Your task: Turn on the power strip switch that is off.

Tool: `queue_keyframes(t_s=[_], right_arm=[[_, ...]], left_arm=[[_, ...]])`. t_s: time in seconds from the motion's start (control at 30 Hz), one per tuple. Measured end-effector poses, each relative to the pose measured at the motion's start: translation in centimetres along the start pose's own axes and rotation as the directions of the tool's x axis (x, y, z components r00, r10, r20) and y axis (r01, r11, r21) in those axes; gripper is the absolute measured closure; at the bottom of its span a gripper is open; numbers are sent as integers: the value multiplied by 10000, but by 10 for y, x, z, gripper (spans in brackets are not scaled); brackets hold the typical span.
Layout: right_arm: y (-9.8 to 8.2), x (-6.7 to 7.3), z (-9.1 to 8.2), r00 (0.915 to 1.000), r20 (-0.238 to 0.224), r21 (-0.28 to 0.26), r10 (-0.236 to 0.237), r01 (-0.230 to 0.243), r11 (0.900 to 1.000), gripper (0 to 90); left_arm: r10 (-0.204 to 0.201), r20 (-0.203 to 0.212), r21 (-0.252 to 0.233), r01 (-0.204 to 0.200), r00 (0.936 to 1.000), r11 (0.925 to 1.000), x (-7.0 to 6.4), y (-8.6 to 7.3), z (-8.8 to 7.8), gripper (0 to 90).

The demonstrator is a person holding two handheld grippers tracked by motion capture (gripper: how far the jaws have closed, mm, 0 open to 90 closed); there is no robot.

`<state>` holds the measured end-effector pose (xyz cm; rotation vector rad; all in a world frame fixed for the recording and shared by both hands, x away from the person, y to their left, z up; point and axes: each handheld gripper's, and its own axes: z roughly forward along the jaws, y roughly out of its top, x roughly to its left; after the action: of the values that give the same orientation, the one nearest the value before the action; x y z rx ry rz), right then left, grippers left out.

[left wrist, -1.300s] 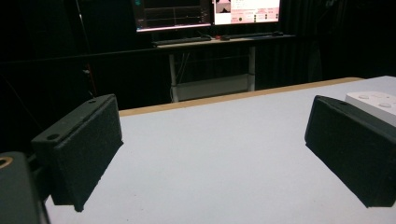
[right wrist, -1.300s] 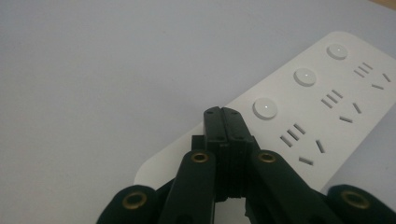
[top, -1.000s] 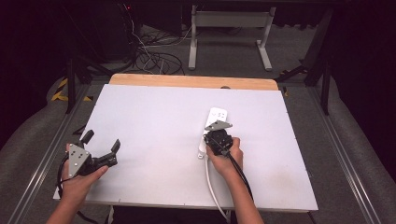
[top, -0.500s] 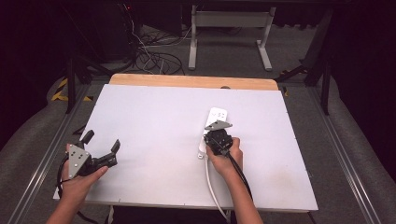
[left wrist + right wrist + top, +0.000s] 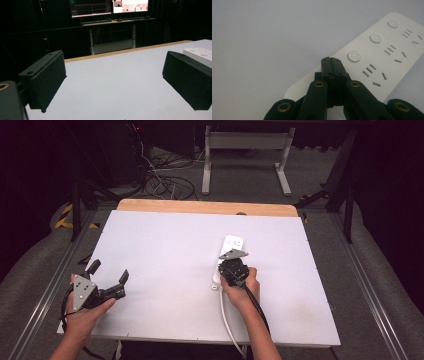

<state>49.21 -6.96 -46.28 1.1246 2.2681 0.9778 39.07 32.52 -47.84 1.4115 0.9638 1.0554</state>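
Observation:
A white power strip [image 5: 231, 248] lies on the white table [image 5: 165, 250], right of centre, with its cord [image 5: 226, 317] running toward the front edge. In the right gripper view the power strip [image 5: 384, 47] shows three round buttons beside three sockets. My right gripper [image 5: 332, 61] is shut, jaws pressed together with nothing between them, tips just over the strip's near end beside the nearest button [image 5: 353, 55]. My left gripper [image 5: 109, 276] rests at the front left, wide open and empty; its two black pads [image 5: 46, 77] stand far apart, and the strip's end [image 5: 200, 53] peeks behind the right pad.
A wooden strip [image 5: 205, 207] borders the table's far edge. Beyond it are a desk frame [image 5: 245, 150] and loose cables [image 5: 165, 177] on the floor. Monitors [image 5: 107, 6] glow on a desk in the left gripper view. Metal rails [image 5: 365, 270] flank the table.

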Motion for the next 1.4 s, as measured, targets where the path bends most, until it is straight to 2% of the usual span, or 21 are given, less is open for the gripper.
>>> queue_keyframes(t_s=[0.17, 0.2, 0.33, 0.63, 0.97, 1.1, 1.27, 1.33, 1.4], right_arm=[[0, 0, 0, 10000, 11, 53, -42, 42, 10000, 900], [2, 2, 0, 9998, 123, 194, -164, 162, 9997, 900], [1, 5, 1, 9990, 310, 180, -336, 331, 9993, 900], [1, 3, 0, 9997, 158, 149, -166, 163, 9998, 900], [1, 2, 0, 9996, 196, 136, -208, 206, 9997, 900], [1, 2, -1, 9999, 84, 222, -83, 81, 9997, 900], [2, 0, -2, 9999, -9, 341, -145, 145, 9993, 900], [3, -2, -4, 9999, -40, 166, -95, 96, 9998, 900], [3, -3, -11, 9997, -109, -467, -200, 194, 9987, 900]], left_arm=[[-8, -5, 6, 8, 10000, 10000, 0, 0, 0, 54], [-17, -6, 0, 17, 10000, 10000, 0, 0, 0, 54], [-73, -9, -55, 72, 10000, 10000, 0, 0, -1, 54], [-85, 7, -38, 85, 10000, 10000, 0, 0, -1, 55], [-91, 24, -51, 92, 10000, 9999, 0, 0, -1, 55], [-97, 40, -56, 97, 9999, 9999, 0, 0, -1, 56], [-111, 89, -33, 111, 9999, 9999, 0, 0, 0, 55], [-67, 105, -18, 67, 9999, 10000, 0, 1, 1, 56], [-95, 110, -37, 96, 9999, 9999, 0, 1, 2, 56]])
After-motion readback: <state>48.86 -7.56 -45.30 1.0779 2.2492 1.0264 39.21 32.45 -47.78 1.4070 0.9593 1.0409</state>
